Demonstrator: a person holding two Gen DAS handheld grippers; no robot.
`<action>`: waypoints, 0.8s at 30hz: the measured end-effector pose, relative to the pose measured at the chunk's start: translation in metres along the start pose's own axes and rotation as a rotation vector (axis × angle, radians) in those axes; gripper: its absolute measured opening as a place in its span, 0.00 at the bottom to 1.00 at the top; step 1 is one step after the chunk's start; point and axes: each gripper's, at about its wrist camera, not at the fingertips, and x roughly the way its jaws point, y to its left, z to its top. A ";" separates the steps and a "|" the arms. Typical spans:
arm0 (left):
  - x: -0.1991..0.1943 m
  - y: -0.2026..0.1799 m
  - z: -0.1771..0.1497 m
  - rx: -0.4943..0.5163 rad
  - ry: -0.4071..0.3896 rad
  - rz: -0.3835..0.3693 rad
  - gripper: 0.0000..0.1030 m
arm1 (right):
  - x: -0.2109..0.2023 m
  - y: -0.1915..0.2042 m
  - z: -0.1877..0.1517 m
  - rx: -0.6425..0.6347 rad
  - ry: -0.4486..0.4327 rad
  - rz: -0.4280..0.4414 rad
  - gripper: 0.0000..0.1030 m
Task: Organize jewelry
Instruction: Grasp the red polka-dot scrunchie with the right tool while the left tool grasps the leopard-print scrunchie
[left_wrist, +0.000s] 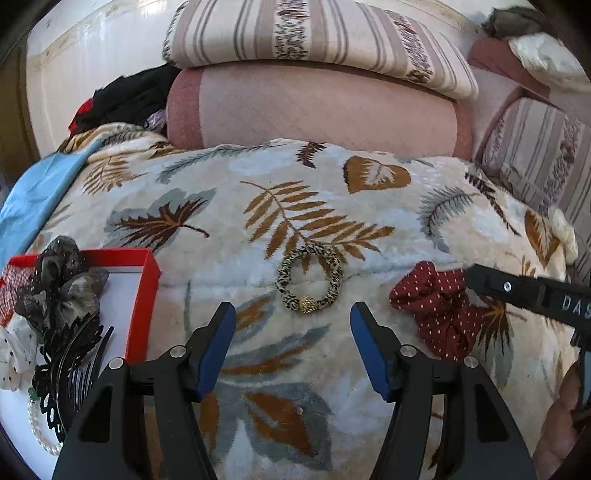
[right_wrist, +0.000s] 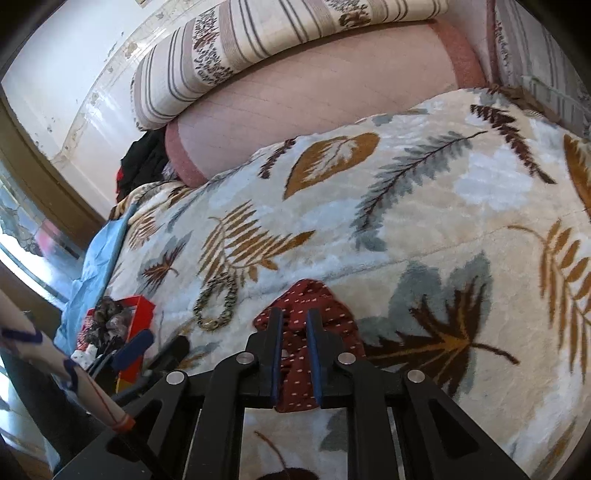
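Note:
A leopard-print hair tie with a gold bead lies on the leaf-patterned blanket, just ahead of my open, empty left gripper. It also shows in the right wrist view. My right gripper is shut on a dark red dotted scrunchie, which rests on the blanket. In the left wrist view the scrunchie lies at the right, with the right gripper's fingers on it. A red box at the left holds a grey scrunchie, black combs and a pearl strand.
Striped and pink cushions stack behind the blanket. A blue cloth and dark clothes lie at the far left. A cream flower piece sits at the blanket's right edge. The red box also shows in the right wrist view.

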 end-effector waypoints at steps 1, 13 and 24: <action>0.001 0.004 0.003 -0.024 0.006 -0.009 0.63 | -0.001 -0.001 0.001 -0.004 -0.004 -0.012 0.39; 0.044 0.011 0.036 -0.100 0.123 -0.016 0.67 | 0.041 0.000 -0.013 -0.058 0.159 -0.042 0.15; 0.083 -0.007 0.032 0.034 0.141 0.108 0.35 | 0.026 -0.018 -0.007 0.047 0.146 -0.003 0.12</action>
